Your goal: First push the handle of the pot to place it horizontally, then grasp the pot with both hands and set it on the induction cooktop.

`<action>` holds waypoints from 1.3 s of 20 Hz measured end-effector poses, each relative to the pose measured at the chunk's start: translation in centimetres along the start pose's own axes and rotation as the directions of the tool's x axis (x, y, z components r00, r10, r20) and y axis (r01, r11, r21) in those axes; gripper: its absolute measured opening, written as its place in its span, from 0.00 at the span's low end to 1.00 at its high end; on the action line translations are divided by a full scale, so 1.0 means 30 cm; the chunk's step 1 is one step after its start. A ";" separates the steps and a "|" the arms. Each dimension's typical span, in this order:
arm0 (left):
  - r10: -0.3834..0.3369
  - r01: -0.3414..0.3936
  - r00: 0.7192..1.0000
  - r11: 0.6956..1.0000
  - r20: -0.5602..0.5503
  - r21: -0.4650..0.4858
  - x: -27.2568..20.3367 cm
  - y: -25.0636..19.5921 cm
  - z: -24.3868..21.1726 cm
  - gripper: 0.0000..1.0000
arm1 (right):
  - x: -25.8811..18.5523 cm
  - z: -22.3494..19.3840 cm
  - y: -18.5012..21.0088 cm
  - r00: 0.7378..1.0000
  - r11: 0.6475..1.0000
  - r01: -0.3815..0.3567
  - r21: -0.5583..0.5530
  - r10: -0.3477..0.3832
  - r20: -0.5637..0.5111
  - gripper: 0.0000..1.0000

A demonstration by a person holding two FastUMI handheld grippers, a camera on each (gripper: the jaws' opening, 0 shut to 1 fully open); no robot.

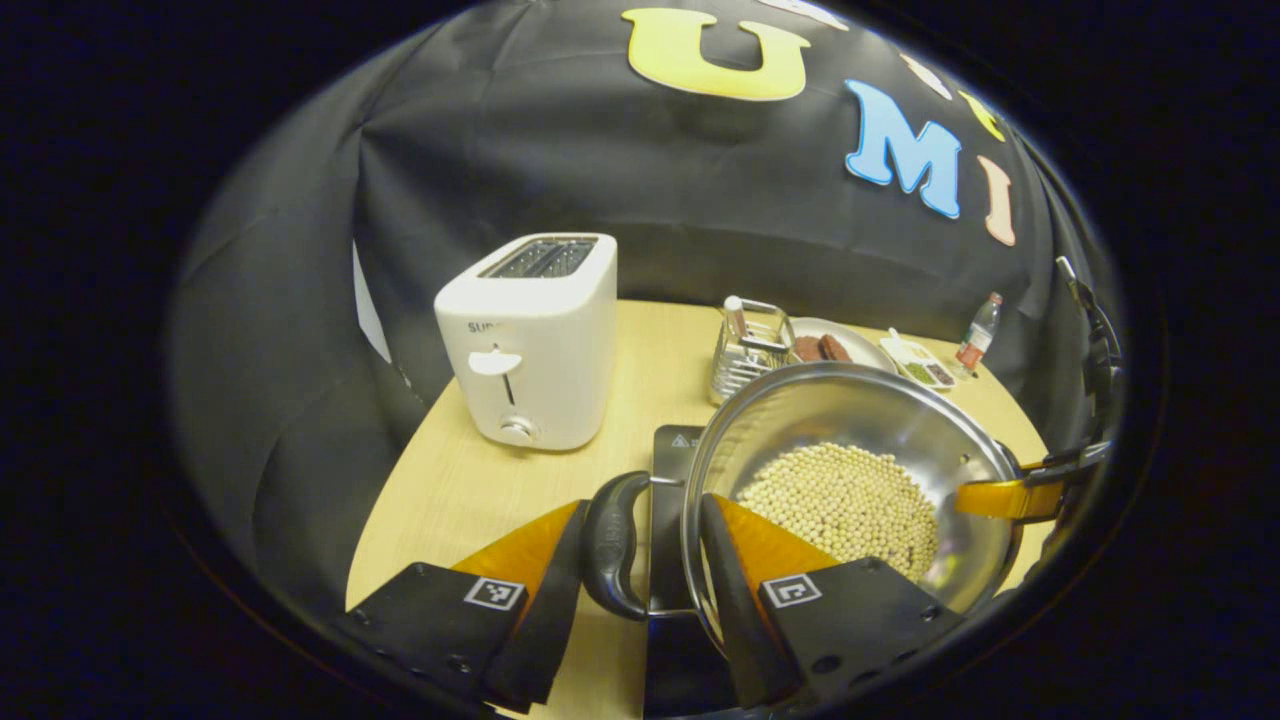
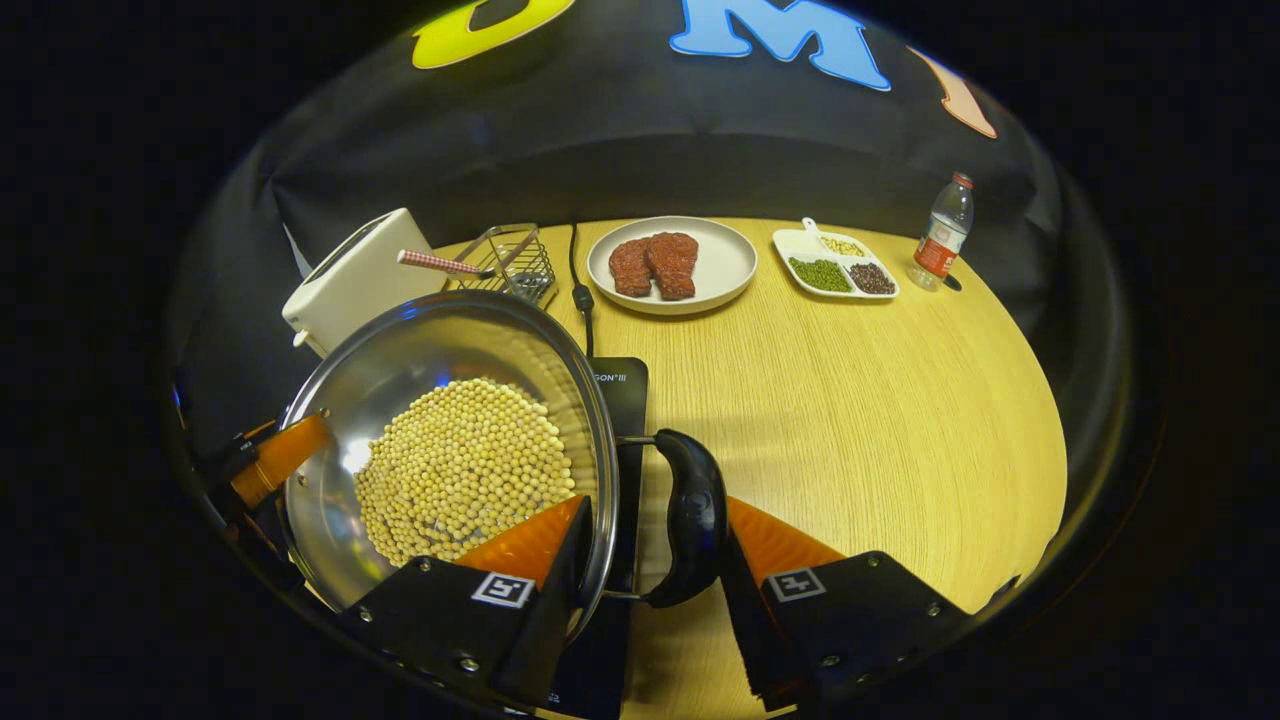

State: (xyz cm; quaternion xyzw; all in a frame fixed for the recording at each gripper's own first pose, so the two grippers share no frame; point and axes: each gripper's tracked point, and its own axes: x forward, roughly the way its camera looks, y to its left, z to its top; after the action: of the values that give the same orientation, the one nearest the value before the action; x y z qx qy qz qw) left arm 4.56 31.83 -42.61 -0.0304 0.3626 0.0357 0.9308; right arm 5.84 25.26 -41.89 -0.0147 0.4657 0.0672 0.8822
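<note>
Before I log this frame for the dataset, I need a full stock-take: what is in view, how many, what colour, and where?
pot: 1, steel, over the cooktop, gripped by both side handles
beans: many, pale yellow, inside the pot
induction cooktop: 1, black, under the pot
toaster: 1, white, left on the table
wire rack: 1, metal, beside the toaster
plate: 1, white, at the back, holding two brown pieces
divided dish: 1, white, right of the plate
bottle: 1, clear, far right
table: 1, light wood
left gripper: around the left handle
right gripper: around the right handle
</note>
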 end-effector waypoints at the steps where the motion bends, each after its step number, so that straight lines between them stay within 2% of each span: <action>1: 0.002 -0.002 1.000 1.000 0.012 -0.011 -0.012 0.000 0.017 0.73 | -0.002 0.003 0.000 1.000 1.000 -0.005 -0.001 0.005 0.006 0.72; 2: 0.008 -0.008 1.000 1.000 0.015 -0.024 -0.021 0.006 0.027 0.83 | -0.011 0.008 -0.005 1.000 1.000 -0.003 0.001 0.003 0.016 0.80; 3: 0.018 -0.017 1.000 0.999 0.023 -0.036 -0.033 0.012 0.035 0.92 | -0.023 0.019 -0.013 1.000 1.000 -0.001 0.005 0.001 0.031 0.80; 4: 0.030 -0.028 0.999 0.999 0.038 -0.047 -0.046 0.018 0.053 0.94 | -0.039 0.032 -0.023 0.999 1.000 -0.001 0.009 0.000 0.053 0.91; 7: 0.066 -0.060 0.993 0.996 0.095 -0.065 -0.118 0.024 0.115 0.95 | -0.109 0.099 -0.066 0.990 1.000 -0.006 0.008 0.005 0.142 0.95; 9: 0.071 -0.061 0.986 0.996 0.150 -0.071 -0.188 -0.013 0.182 0.95 | -0.176 0.154 -0.097 0.975 1.000 -0.012 0.010 0.009 0.221 0.96; 13: 0.051 -0.038 0.967 0.998 0.251 -0.054 -0.328 -0.171 0.320 0.93 | -0.339 0.262 -0.175 0.930 1.000 -0.011 -0.002 0.011 0.368 0.96; 14: 0.041 -0.028 0.960 0.998 0.278 -0.049 -0.368 -0.225 0.358 0.95 | -0.380 0.283 -0.196 0.917 1.000 -0.010 0.000 0.009 0.398 0.96; 15: 0.027 -0.015 0.953 0.999 0.302 -0.041 -0.404 -0.291 0.393 0.93 | -0.427 0.305 -0.220 0.903 1.000 -0.011 0.001 0.010 0.429 0.96; 17: 0.010 -0.002 0.929 1.000 0.369 -0.022 -0.492 -0.404 0.479 0.96 | -0.525 0.354 -0.272 0.873 1.000 -0.013 0.003 0.010 0.488 0.96; 18: 0.015 -0.009 0.917 1.000 0.399 -0.019 -0.537 -0.457 0.522 0.93 | -0.562 0.376 -0.304 0.857 1.000 -0.013 0.003 0.010 0.515 0.96; 19: 0.031 -0.024 0.908 0.999 0.419 -0.021 -0.589 -0.500 0.549 0.99 | -0.613 0.403 -0.338 0.839 1.000 -0.010 0.002 0.007 0.543 0.96; 21: 0.012 -0.008 0.882 1.000 0.472 -0.011 -0.693 -0.636 0.627 0.93 | -0.722 0.445 -0.409 0.802 1.000 -0.007 0.002 0.004 0.597 0.95; 22: 0.010 -0.007 0.869 1.000 0.494 -0.008 -0.741 -0.693 0.661 0.99 | -0.772 0.458 -0.445 0.790 1.000 -0.006 0.007 0.001 0.614 0.96; 26: -0.022 0.011 0.825 1.000 0.564 0.022 -0.897 -0.937 0.732 0.97 | -0.948 0.490 -0.604 0.752 0.999 0.001 0.039 -0.026 0.658 0.95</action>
State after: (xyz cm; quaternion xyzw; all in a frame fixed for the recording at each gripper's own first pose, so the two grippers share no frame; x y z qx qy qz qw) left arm 2.06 4.47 -7.38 -0.0133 0.0717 0.0318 0.9968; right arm 4.45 5.63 -10.82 0.0226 0.1265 0.0533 0.9903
